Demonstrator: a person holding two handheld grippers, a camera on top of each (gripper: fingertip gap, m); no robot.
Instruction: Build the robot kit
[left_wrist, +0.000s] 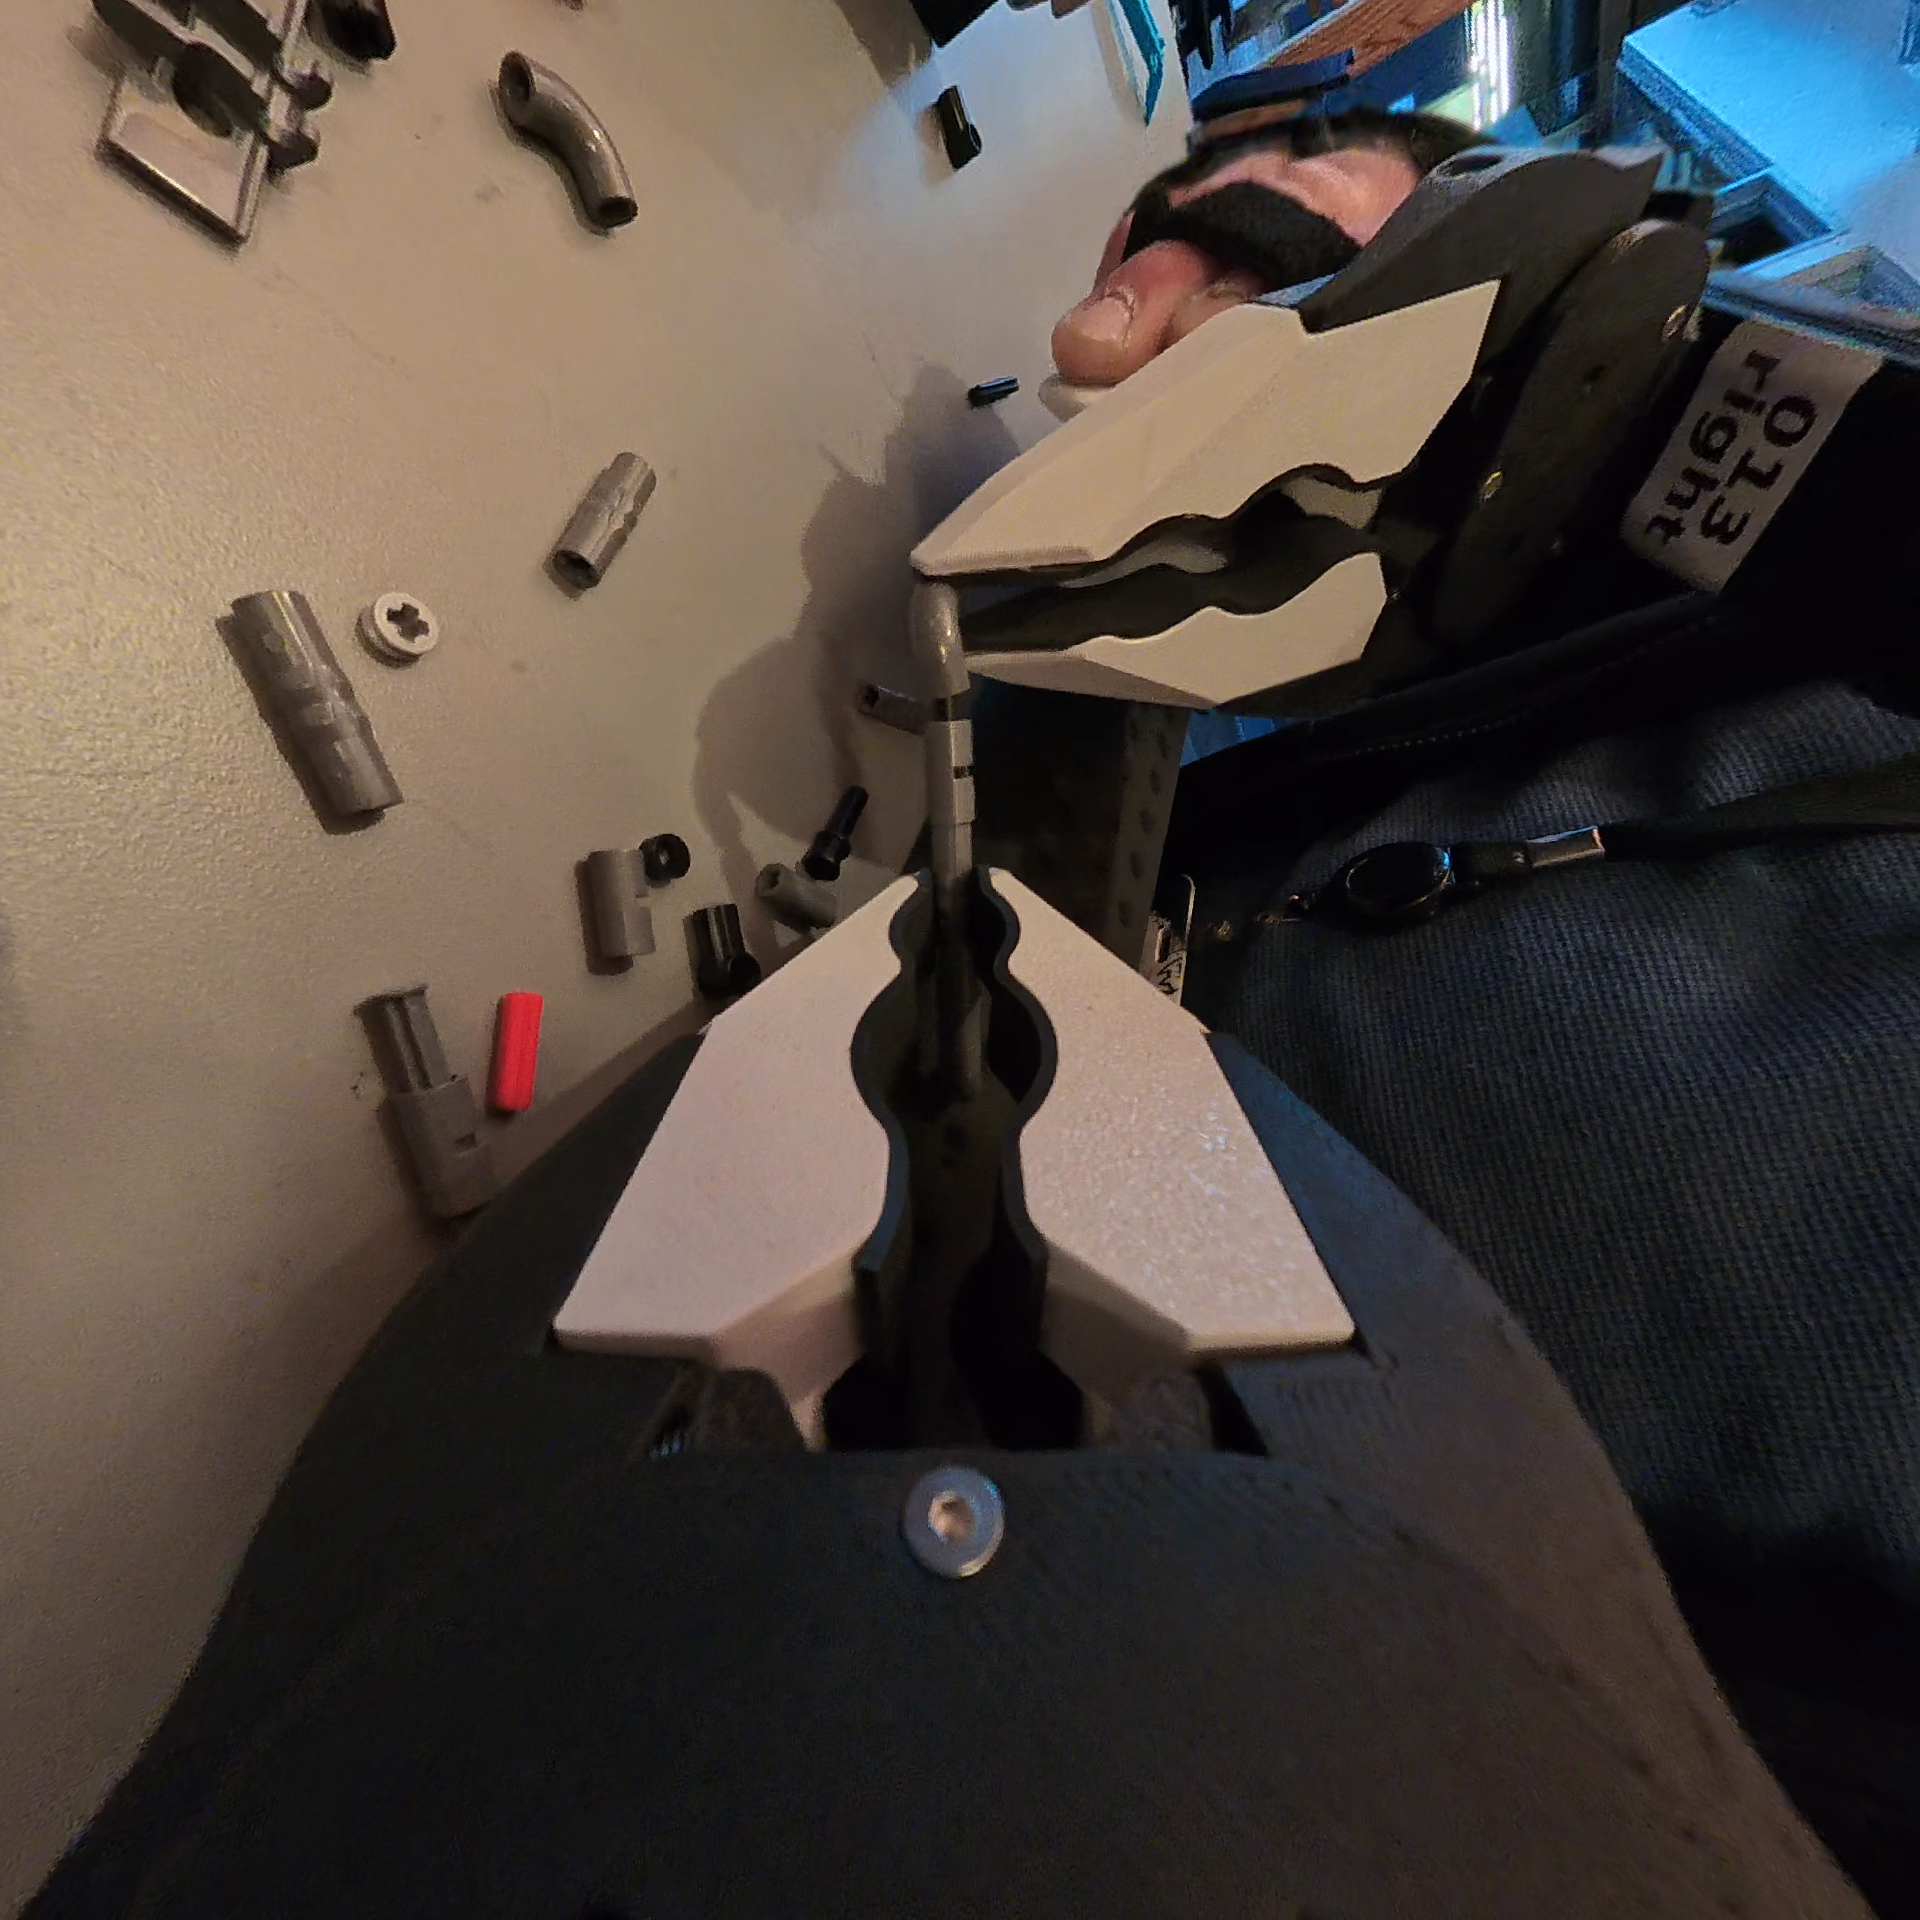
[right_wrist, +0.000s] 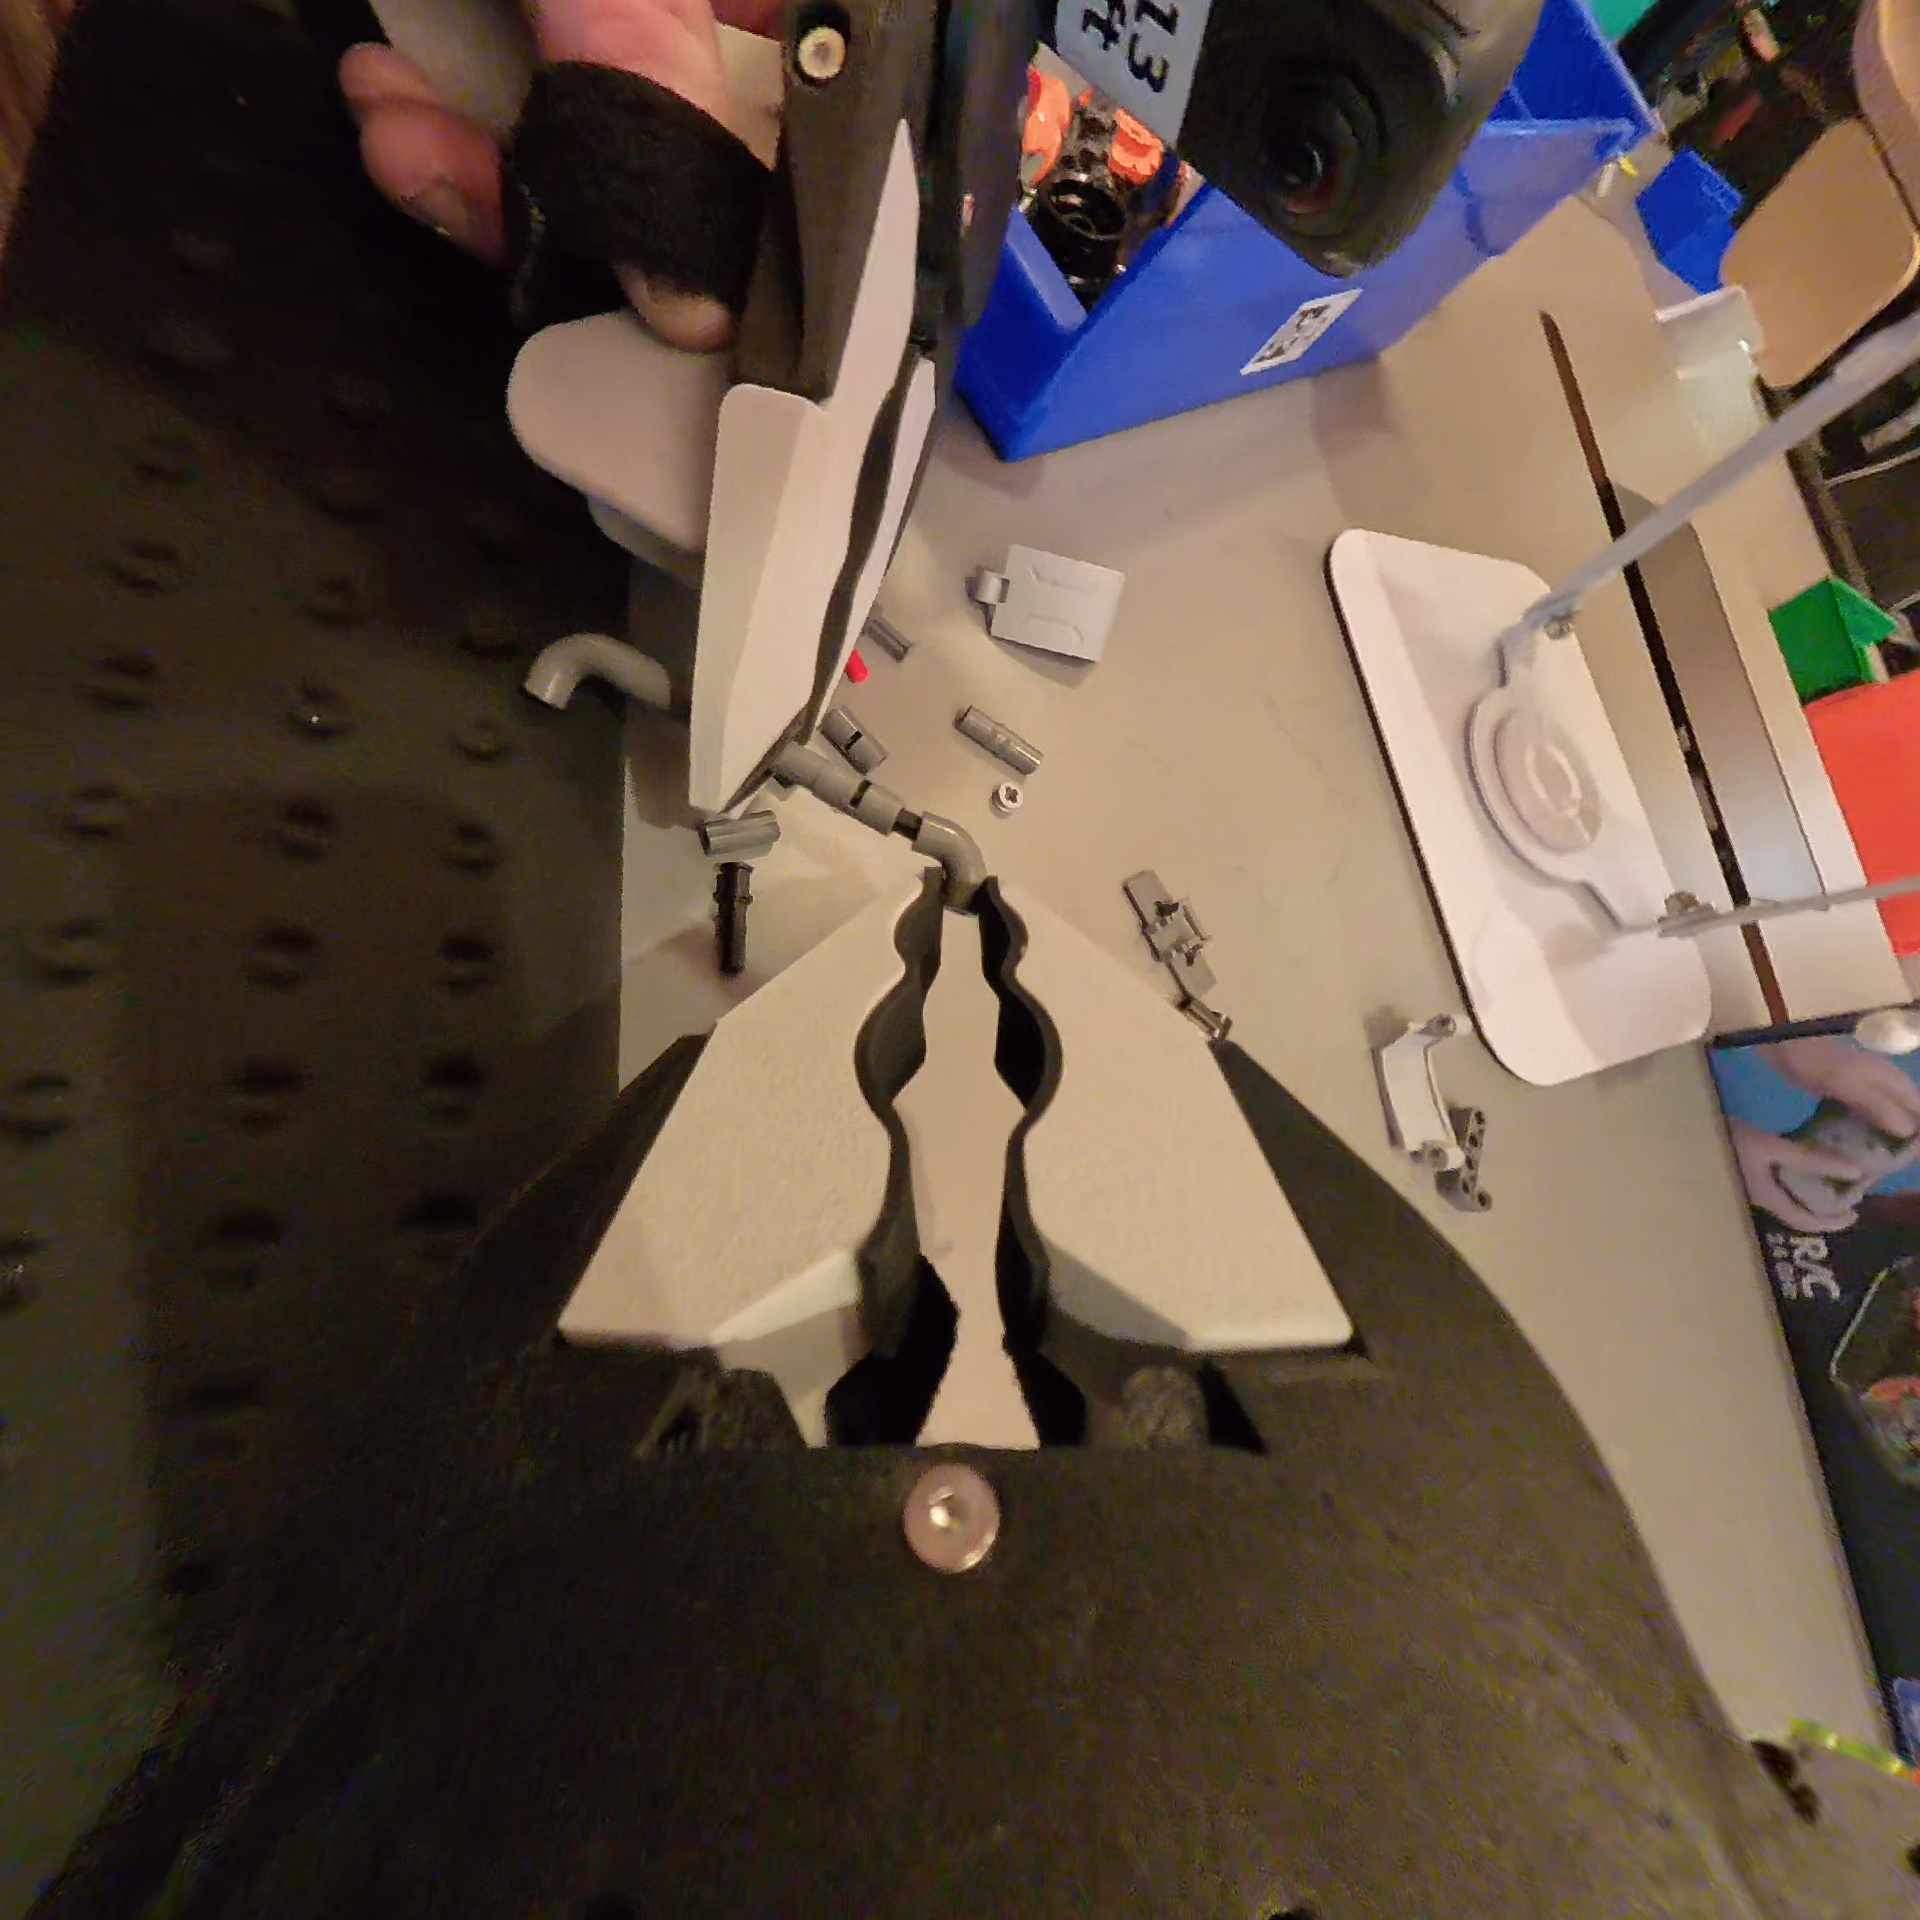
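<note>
Left hand-held gripper hides the grey rod's lower end.

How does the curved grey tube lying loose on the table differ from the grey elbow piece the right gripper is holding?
The curved grey tube lies loose on the table; the grey elbow piece is clamped in the right gripper, raised.
The tube stands alone; the elbow caps a grey rod assembly held by the left gripper.
Both are bent grey plastic.

Grey tube pieces and black pins dot the pale table, upper left; one red peg lower down — white-and-black gripper fingers at centre. Blue bins sit upper right — beside a white tray.
</note>
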